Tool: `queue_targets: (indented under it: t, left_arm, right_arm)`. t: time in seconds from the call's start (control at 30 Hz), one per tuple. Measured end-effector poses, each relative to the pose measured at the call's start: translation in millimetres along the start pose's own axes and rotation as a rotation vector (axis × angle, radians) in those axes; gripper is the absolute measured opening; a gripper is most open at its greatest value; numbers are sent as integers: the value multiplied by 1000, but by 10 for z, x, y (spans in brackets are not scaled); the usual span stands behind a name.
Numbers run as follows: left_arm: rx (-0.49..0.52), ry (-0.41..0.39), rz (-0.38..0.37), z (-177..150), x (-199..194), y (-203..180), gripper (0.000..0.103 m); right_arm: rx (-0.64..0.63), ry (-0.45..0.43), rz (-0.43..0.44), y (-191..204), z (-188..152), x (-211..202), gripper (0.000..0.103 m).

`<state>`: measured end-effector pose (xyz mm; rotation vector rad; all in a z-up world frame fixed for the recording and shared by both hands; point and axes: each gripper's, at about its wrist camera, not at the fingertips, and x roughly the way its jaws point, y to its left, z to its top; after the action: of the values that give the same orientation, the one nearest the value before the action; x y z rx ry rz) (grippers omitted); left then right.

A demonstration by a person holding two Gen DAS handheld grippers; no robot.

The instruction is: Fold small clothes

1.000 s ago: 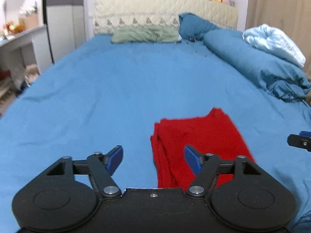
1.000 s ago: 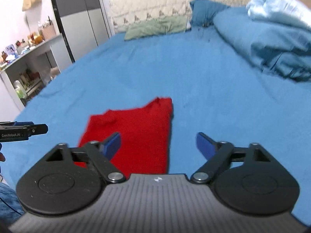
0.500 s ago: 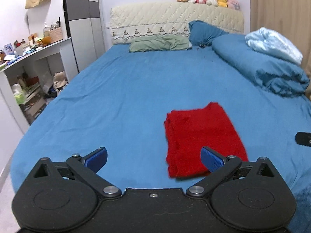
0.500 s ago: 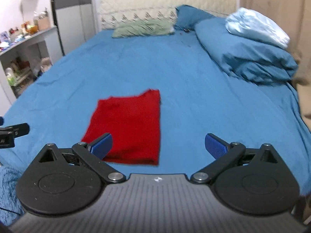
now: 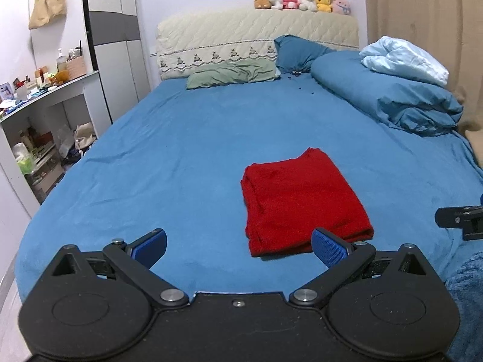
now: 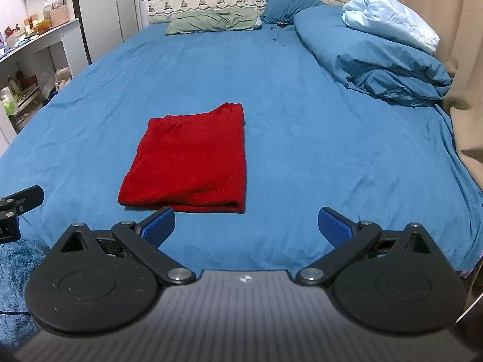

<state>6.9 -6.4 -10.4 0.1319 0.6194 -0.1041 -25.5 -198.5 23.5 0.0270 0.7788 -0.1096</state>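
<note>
Red garment (image 5: pixel 303 203) lies folded into a compact rectangle on the blue bed (image 5: pixel 187 150), lower centre-right of the left wrist frame and left of centre in the right wrist frame. Its layered edges stack along the left side and the near edge looks like a rounded fold, so the folding of this piece appears finished; only one far corner sticks up slightly. No other small clothes are visible, so whether more remain cannot be told. The fabric looks soft, matte and fairly thick, perhaps a knit; the bed sheet is smooth with faint creases.

Left hand-held gripper (image 5: pixel 238 246) has its blue ribbed pads spread wide and holds nothing, just short of the garment's near edge. Right hand-held gripper (image 6: pixel 246 226) is likewise spread and empty, below the cloth in its frame.
</note>
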Motion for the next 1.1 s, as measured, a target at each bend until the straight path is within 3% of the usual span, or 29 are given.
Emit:
queue_targets:
  t: [1.1]
  left_arm:
    - [-11,-34,-16,76,-90,71,103]
  right_arm:
    - [-2,5,12,-1,-27,-33,103]
